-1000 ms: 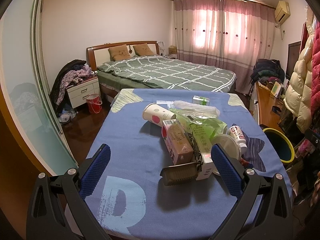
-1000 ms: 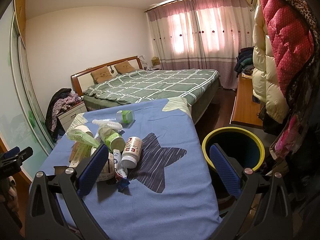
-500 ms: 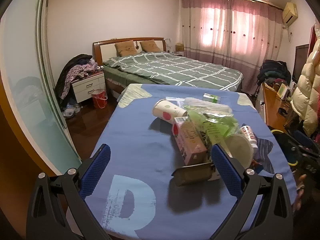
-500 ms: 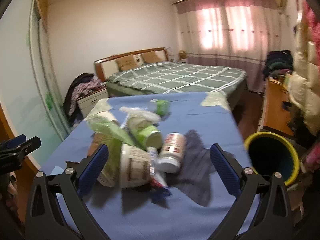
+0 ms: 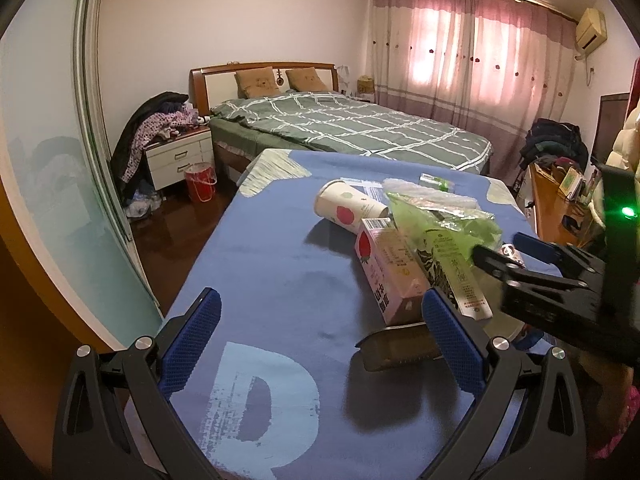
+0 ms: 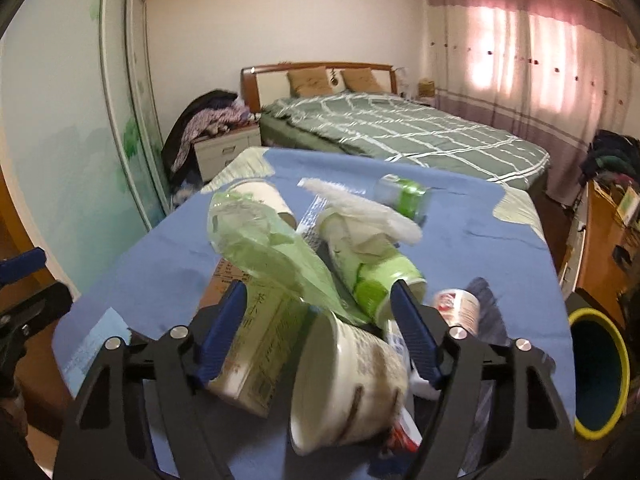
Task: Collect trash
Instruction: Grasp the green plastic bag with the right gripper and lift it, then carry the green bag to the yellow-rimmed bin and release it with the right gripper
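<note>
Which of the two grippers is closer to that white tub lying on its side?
The right. The right gripper is closing with the white tub between its fingers, pads not yet pressing. The left gripper hangs open off to the side, over bare blue cloth.

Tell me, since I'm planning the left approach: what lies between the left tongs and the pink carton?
Only bare blue tablecloth separates the left tongs from the pink carton, per the left wrist view.

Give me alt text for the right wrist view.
The right gripper, jaws closing, straddles a white tub lying in a trash pile on the blue table, pads not yet touching. A yellow-rimmed bin stands at right.
</note>
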Demonstrator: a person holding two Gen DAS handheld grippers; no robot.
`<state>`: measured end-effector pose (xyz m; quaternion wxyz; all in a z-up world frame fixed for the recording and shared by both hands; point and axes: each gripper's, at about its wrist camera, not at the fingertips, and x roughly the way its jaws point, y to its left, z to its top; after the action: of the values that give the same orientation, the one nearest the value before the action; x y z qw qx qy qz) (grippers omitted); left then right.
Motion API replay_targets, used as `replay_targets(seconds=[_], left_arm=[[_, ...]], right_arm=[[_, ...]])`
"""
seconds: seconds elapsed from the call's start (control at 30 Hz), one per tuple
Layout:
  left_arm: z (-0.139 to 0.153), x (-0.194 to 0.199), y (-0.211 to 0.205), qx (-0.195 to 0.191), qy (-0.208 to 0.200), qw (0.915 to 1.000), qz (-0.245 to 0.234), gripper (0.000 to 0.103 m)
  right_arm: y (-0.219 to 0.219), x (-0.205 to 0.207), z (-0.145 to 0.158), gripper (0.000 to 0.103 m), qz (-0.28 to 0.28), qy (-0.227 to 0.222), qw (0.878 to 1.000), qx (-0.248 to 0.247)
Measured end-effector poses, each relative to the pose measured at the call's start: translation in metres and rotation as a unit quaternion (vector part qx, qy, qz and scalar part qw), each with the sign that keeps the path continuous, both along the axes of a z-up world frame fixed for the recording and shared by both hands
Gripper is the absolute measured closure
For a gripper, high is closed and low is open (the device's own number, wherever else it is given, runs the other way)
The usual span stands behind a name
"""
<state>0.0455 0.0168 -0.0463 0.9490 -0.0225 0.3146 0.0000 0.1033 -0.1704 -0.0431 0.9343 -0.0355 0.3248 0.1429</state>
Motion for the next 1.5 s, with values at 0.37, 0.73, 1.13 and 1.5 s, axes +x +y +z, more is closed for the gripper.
replay_targets(seconds=[0.37,0.73,1.13,1.5], left_arm=[[-0.013,0.014,0.002,-0.013,0.010,0.9998,-0.011,0.004],[-0.026,0.023,-0.011,-0.016,0.017,0.9988,-0.043,0.004],[-0.053,0.030,-0.036,0.004,0.050,0.9961,-0.072,0.004],[-0.080,0.041,-0.061,0.018,0.083,0.9932,-0.080,0.012]], right_arm=[[-0.003,0.010,0.014,0.099,0.017,0.002,1.000,0.017],[-0.033,-0.015,0.069,0.100,-0.001,-0.062,0.995,0.075],[-0.144,-0.059,0.080,0.100,-0.145,-0.099,0.977,0.120],[-0.241,-0.067,0.036,0.099,-0.311,-0.080,0.941,0.104]])
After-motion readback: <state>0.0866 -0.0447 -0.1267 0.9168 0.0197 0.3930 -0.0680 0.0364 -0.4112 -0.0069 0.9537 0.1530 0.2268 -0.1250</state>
